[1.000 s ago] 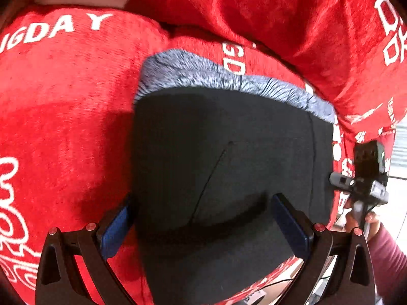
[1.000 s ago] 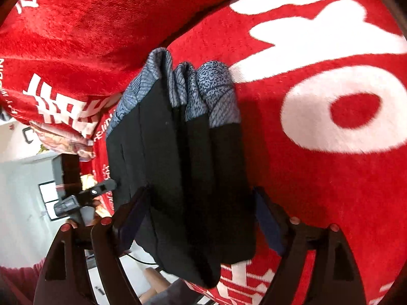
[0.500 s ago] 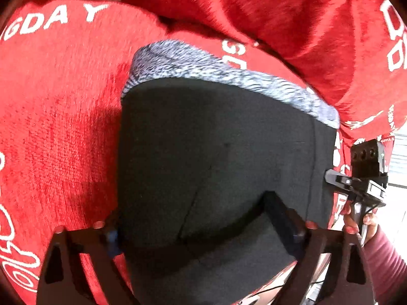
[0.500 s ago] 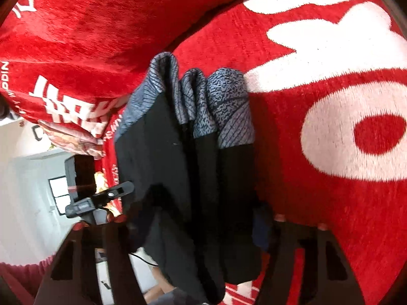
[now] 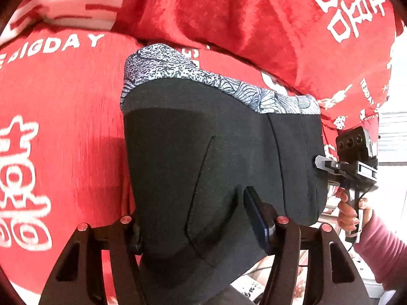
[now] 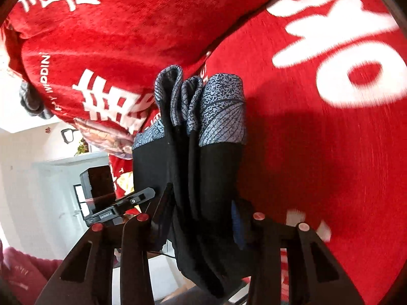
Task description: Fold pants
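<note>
The folded black pants (image 5: 203,127) with a grey patterned waistband (image 5: 178,68) hang just above a red blanket (image 5: 63,127). My left gripper (image 5: 195,226) straddles the near edge of the bundle. Its jaws are closing, and the right pad dents the cloth. From the side, the pants (image 6: 218,167) show as several stacked layers with the waistband (image 6: 221,109) at the far end. My right gripper (image 6: 201,218) pinches this stack across its thickness, its jaws also closing. Each view shows the other gripper at the bundle's far edge.
A bunched red quilt (image 5: 229,12) with white characters rises behind the pants. It fills the upper left of the right wrist view as the same quilt (image 6: 127,25). A hand (image 5: 351,211) in a pink sleeve holds the right gripper's handle. A white wall (image 6: 38,178) lies beyond the bed edge.
Both pairs of jaws have narrowed from wide open onto the pants. The bundle has come up off the blanket, and a shadow now shows under it.
</note>
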Motion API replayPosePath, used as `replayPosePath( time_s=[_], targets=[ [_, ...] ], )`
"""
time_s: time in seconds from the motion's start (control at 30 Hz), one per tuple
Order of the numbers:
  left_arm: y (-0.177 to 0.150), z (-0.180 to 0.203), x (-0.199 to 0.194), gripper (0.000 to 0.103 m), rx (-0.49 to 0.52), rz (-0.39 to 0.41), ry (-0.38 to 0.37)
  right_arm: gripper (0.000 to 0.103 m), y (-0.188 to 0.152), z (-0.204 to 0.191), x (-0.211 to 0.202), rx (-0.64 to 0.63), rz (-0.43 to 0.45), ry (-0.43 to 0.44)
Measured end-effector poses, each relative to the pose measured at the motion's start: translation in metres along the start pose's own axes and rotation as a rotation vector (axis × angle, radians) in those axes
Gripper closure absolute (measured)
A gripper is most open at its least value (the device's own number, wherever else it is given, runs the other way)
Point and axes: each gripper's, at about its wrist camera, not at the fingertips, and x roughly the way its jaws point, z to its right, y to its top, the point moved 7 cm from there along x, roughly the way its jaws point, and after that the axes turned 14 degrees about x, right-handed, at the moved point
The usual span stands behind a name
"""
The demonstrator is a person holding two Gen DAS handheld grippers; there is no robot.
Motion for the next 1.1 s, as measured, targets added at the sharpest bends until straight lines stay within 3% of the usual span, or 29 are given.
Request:
replayPosePath(
  time_s=[0.23,0.37,0.5,0.67,0.7,0.73,0.93,1.1],
  targets=[
    [-0.047,0.015,0.023,0.039,-0.045,-0.029,-0.008,0.06,-0.041,0.036,-0.018,0.018,0.026,-0.048],
    [-0.061,-0.003,0.047,0.035,-0.079,-0.066,0.073,0.057,-0.045,0.07,-0.014,0.031,0.033,-0.189],
    [-0.06,-0.008,0.031,0.03,-0.064,-0.05,0.169,0.039,-0.04,0.072,-0.011,-0.012,0.081,-0.305],
    [-0.046,-0.014,0.006,0.027,-0.049,-0.039,0.303,0.039,-0.041,0.062,-0.012,-0.068,0.087,-0.427],
    [-0.046,-0.015,0.001,0.018,-0.044,-0.039,0.326,0.038,-0.041,0.06,-0.013,-0.067,0.09,-0.432],
    [-0.044,-0.014,-0.002,0.017,-0.039,-0.035,0.346,0.038,-0.041,0.059,-0.015,-0.064,0.094,-0.435],
    [-0.047,-0.004,-0.006,0.017,-0.007,-0.064,0.397,0.035,-0.045,0.054,-0.023,-0.036,0.127,-0.45],
    [-0.052,0.011,0.002,0.017,-0.009,-0.104,0.445,0.026,-0.056,0.047,-0.023,-0.07,0.133,-0.498]
  ],
)
